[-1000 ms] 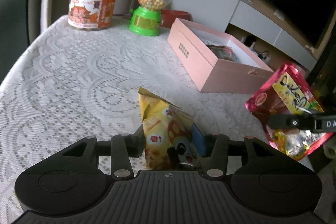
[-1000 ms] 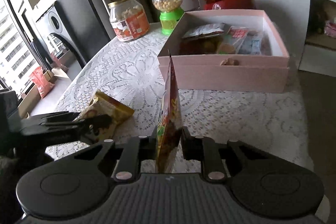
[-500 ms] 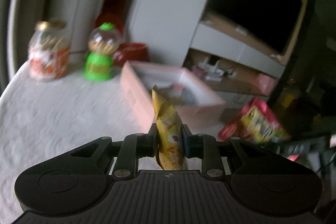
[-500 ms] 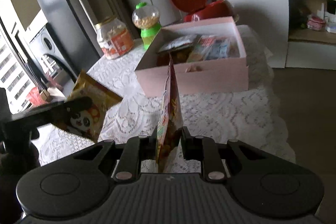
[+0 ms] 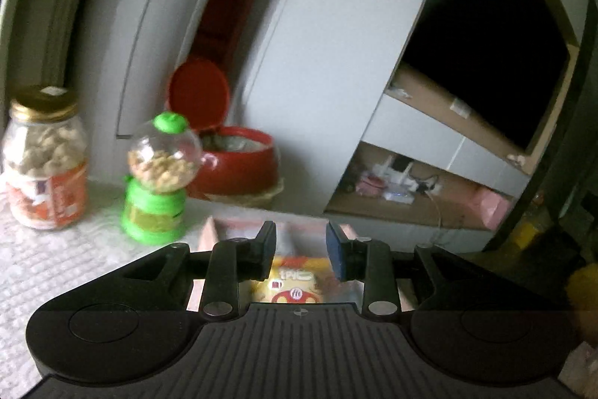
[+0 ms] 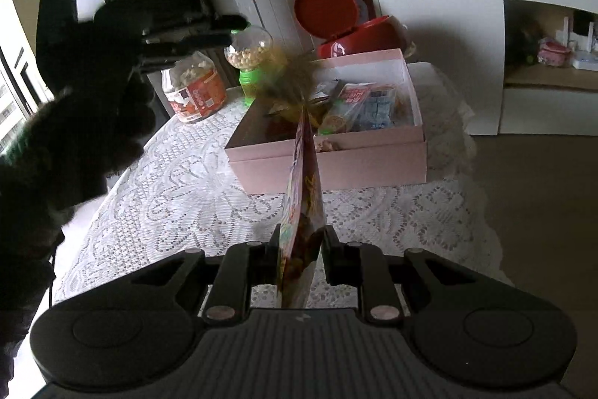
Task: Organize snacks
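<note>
The left gripper (image 5: 301, 249) hangs over the pink box (image 6: 329, 163), jaws opening and empty; the yellow packet (image 5: 289, 281) lies below them, in the box. The right gripper (image 6: 301, 255) pinches the red packet (image 6: 302, 212) edge-on, its long axis pointing at the box, which lies just ahead across the lace cloth (image 6: 187, 204). With 1 packet left to place, the right hand is next.

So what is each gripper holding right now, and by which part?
The right gripper is shut on the red snack packet, pinching its lower end edge-on. The left gripper holds nothing; its jaws are opening above the yellow snack bag in the pink box.
</note>
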A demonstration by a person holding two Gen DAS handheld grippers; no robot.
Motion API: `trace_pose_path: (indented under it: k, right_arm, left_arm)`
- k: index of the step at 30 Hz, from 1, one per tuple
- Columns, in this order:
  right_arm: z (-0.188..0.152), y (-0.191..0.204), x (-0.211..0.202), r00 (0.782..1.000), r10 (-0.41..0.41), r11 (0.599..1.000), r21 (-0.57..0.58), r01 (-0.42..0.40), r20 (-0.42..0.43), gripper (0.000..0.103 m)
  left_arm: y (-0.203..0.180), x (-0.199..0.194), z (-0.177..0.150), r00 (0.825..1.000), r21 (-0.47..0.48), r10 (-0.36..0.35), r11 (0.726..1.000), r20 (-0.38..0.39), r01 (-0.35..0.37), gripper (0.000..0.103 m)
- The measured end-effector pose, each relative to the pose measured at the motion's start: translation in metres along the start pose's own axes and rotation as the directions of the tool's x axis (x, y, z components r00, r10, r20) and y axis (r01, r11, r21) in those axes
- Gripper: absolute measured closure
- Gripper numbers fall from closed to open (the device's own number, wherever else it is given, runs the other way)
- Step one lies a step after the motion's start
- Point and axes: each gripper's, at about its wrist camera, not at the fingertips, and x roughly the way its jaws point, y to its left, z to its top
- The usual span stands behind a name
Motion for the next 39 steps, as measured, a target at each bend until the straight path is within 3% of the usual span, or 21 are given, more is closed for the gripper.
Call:
trace_pose_path:
  k: [6, 11, 13, 15, 16, 18, 22, 23, 24, 26, 33, 37, 39]
  right_arm:
    - [0.023, -0.004, -0.004, 0.998, 0.055, 0.998, 0.037, -0.057, 0.037, 0.084]
    - [0.09, 0.009, 0.007, 0.984, 0.093, 0.993, 0.06, -0.103, 0.149, 0.084]
    - [0.118, 0.009, 0.023, 0.969, 0.095, 0.99, 0.077, -0.115, 0.227, 0.083]
    - [0.134, 0.001, 0.048, 0.97, 0.087, 0.986, 0.117, -0.116, 0.229, 0.063]
    - [0.137, -0.005, 0.06, 0.975, 0.079, 0.982, 0.154, -0.112, 0.208, 0.043]
    - [0.127, -0.019, 0.08, 0.987, 0.022, 0.974, 0.219, -0.057, 0.16, 0.042]
    - [0.082, -0.023, 0.079, 0.99, -0.108, 0.979, 0.182, 0.09, 0.094, 0.039]
    - [0.07, -0.02, 0.075, 0.988, -0.122, 0.981, 0.16, 0.105, 0.099, 0.04]
    - [0.054, -0.012, 0.064, 0.978, -0.135, 0.988, 0.103, 0.119, 0.162, 0.04]
    - [0.034, 0.005, 0.051, 0.965, -0.198, 0.98, 0.044, 0.193, 0.173, 0.022]
    - [-0.018, 0.038, 0.059, 0.977, -0.199, 0.979, -0.031, 0.201, 0.077, 0.021]
    - [-0.036, 0.044, 0.086, 0.966, -0.259, 0.964, -0.053, 0.259, 0.01, 0.021]
    - [-0.044, 0.048, 0.086, 0.952, -0.306, 0.948, -0.079, 0.308, 0.026, 0.018]
  left_arm:
    - [0.02, -0.048, -0.053, 0.997, 0.004, 0.062, 0.998, -0.041, -0.062, 0.07]
    - [0.036, -0.06, -0.087, 0.993, -0.052, 0.056, 0.997, -0.107, -0.062, 0.07]
    - [0.04, -0.061, -0.091, 0.992, -0.061, 0.062, 0.996, -0.112, -0.07, 0.07]
    - [0.042, -0.066, -0.095, 0.989, -0.056, 0.087, 0.994, -0.12, -0.094, 0.07]
    - [0.041, -0.07, -0.096, 0.987, -0.043, 0.104, 0.993, -0.127, -0.11, 0.07]
    - [0.039, -0.078, -0.103, 0.981, -0.003, 0.138, 0.99, -0.133, -0.14, 0.07]
    - [0.033, -0.089, -0.123, 0.969, 0.064, 0.195, 0.98, -0.155, -0.187, 0.07]
    - [0.03, -0.089, -0.129, 0.966, 0.08, 0.205, 0.978, -0.157, -0.195, 0.07]
    - [0.026, -0.088, -0.134, 0.965, 0.093, 0.21, 0.976, -0.158, -0.198, 0.07]
    - [0.018, -0.085, -0.142, 0.964, 0.115, 0.213, 0.974, -0.16, -0.196, 0.07]
    - [-0.002, -0.074, -0.162, 0.952, 0.15, 0.251, 0.962, -0.174, -0.226, 0.069]
    - [-0.008, -0.069, -0.163, 0.948, 0.186, 0.274, 0.952, -0.163, -0.243, 0.069]
    - [-0.006, -0.068, -0.163, 0.949, 0.176, 0.27, 0.954, -0.16, -0.242, 0.069]
